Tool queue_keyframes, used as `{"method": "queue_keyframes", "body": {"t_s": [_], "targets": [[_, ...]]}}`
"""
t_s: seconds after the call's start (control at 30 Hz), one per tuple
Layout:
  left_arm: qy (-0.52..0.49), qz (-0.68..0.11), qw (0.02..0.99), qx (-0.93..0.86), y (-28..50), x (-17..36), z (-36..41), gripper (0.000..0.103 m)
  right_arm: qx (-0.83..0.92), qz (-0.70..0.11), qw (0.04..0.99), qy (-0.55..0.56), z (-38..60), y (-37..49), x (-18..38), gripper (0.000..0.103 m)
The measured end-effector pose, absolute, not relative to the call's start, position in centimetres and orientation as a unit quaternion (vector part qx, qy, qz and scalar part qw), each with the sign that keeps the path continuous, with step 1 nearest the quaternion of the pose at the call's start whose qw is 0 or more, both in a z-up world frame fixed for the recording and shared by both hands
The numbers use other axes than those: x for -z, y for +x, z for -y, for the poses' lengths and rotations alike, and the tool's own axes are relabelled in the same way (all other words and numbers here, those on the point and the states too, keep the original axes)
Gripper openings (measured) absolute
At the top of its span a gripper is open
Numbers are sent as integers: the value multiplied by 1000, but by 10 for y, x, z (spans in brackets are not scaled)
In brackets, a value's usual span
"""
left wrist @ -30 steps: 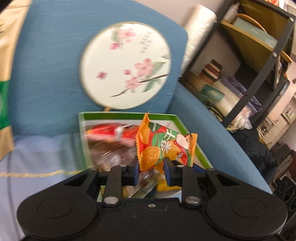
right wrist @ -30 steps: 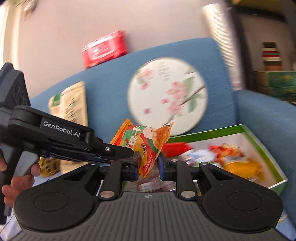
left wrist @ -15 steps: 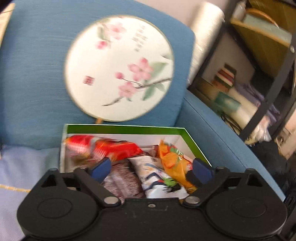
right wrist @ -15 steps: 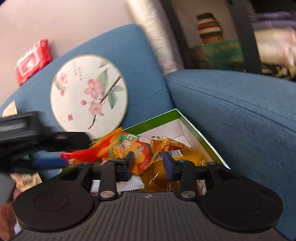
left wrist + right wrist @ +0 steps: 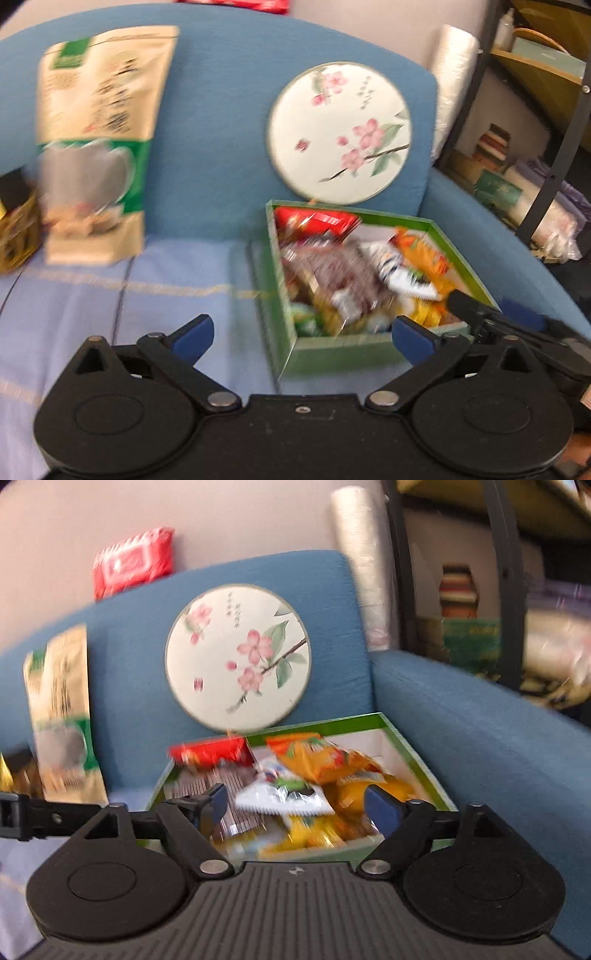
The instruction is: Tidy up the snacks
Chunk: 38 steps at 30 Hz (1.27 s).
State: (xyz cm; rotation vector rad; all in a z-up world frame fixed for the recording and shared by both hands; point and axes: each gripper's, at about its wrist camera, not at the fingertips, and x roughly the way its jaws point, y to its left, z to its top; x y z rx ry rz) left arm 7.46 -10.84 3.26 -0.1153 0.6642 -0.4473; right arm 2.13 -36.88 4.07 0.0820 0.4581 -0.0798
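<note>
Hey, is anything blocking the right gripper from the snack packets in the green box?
Nothing visible does. The right gripper, its jaws opening and empty, sits just above the open-topped green cardboard box, with the orange snack packet and the others lying uncovered below.

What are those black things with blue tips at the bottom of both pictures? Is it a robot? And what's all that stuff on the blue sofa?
It isn't a robot. A person holds a pinching tool in each hand, and each tool has a small camera looking out along its two fingers. One picture comes from the left tool, the other from the right tool. The blue tips are the finger pads.

On the sofa sits a green box full of snacks, such as an orange packet and a red packet. A round fan painted with pink flowers leans on the backrest behind the box, and a tall tan bag stands further left.

Neither tool holds anything. The left tool's jaws are wide open and the right tool's jaws are opening, with nothing between them.
</note>
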Motion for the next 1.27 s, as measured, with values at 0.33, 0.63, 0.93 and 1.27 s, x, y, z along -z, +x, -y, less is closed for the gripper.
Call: {"method": "queue_keyframes", "body": {"t_s": [0.33, 0.63, 0.93, 1.27], "targets": [[-54, -347, 917, 187, 28, -13, 96, 103, 65, -280, 958, 6, 359, -43, -33, 103], [-40, -345, 924, 161, 13, -23, 95, 103, 85, -298, 951, -9, 356, -55, -36, 103], [-33, -341, 926, 160, 1, -30, 94, 103, 82, -295, 952, -21, 351, -62, -46, 103], [-41, -341, 926, 157, -1, -35, 86, 103, 84, -291, 953, -28, 347, -66, -52, 103]]}}
